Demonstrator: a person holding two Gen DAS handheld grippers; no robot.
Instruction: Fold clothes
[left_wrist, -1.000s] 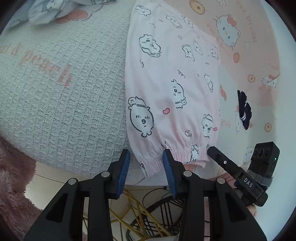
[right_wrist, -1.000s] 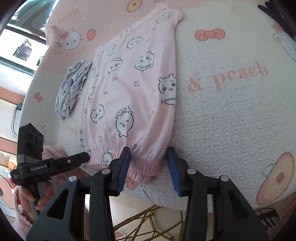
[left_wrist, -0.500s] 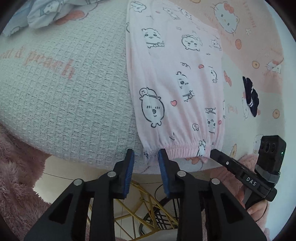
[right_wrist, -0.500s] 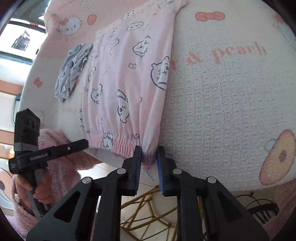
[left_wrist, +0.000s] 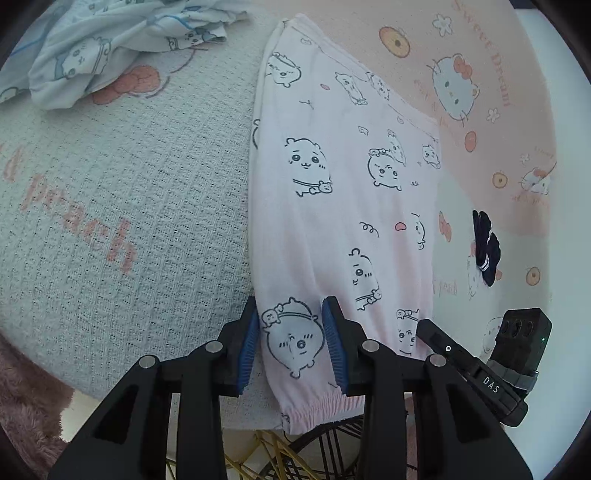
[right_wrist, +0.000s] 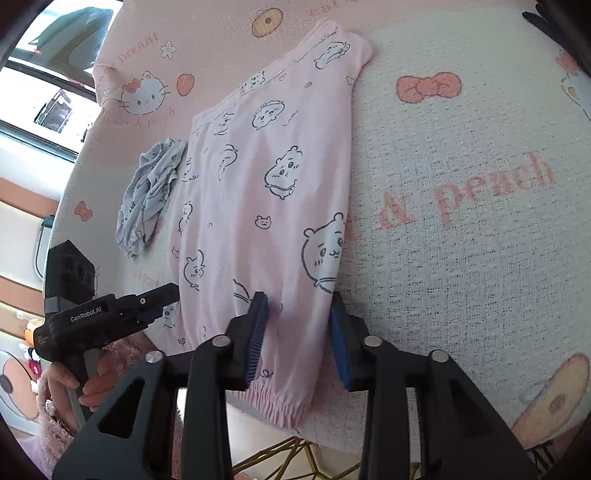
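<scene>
Pants (left_wrist: 343, 206) are lying flat on the blanket (left_wrist: 122, 206) while I am holding both grippers, left (left_wrist: 291, 343) and right (right_wrist: 297, 332), jaws wide, straddling the cuffs.

From my feed, the left hand-held gripper (left_wrist: 291, 347) covered part of the pink pants' (left_wrist: 343, 206) cuff, so I couldn't tell if it touched the cloth. The crumpled blue garment (left_wrist: 110, 48) got cut off at the top-left edge. The dark item (left_wrist: 487, 251) was too small to identify.
</scene>
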